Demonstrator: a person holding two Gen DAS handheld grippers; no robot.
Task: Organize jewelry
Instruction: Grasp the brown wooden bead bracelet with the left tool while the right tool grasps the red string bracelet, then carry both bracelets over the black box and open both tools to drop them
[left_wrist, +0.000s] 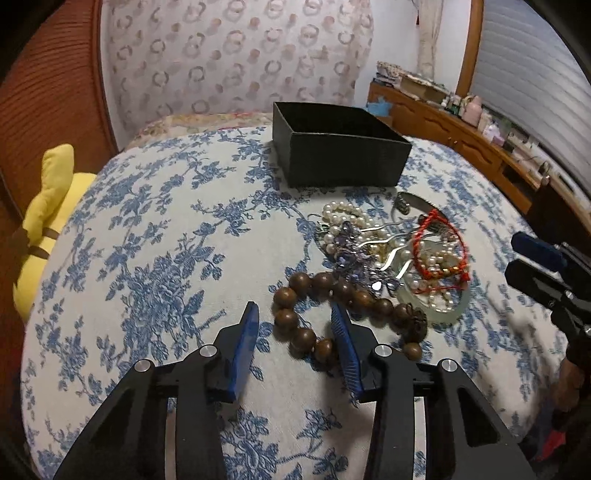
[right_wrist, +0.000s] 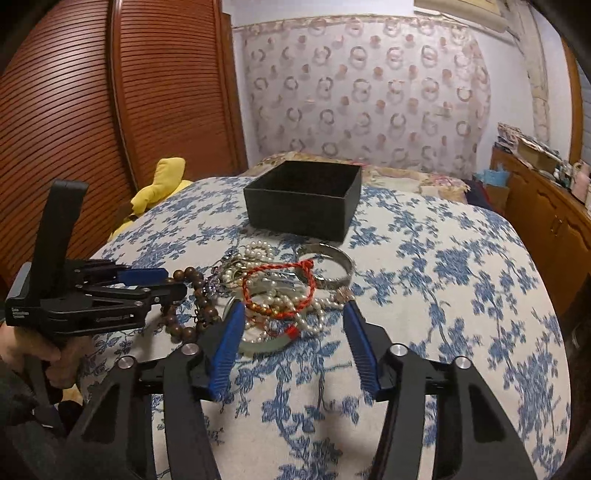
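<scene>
On the bed (left_wrist: 155, 229): jewelry lies heaped on the blue-flowered cover, in front of the empty black box (left_wrist: 340, 147)
Wooden bead bracelet (left_wrist: 314, 317): nearest strand; lift it slowly so it slips free of the pearls (left_wrist: 343, 214)
Left hand-held gripper (left_wrist: 295, 317): jaws partly apart around the beads, not pressing; centre one bead before squeezing
Right hand-held gripper (right_wrist: 295, 310): half open over the red cord bracelet (right_wrist: 280, 288), holding nothing; take the cord alone

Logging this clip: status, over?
Left gripper open over wooden bead bracelet. Right gripper open at jewelry pile. Black box empty, unobstructed.
</scene>
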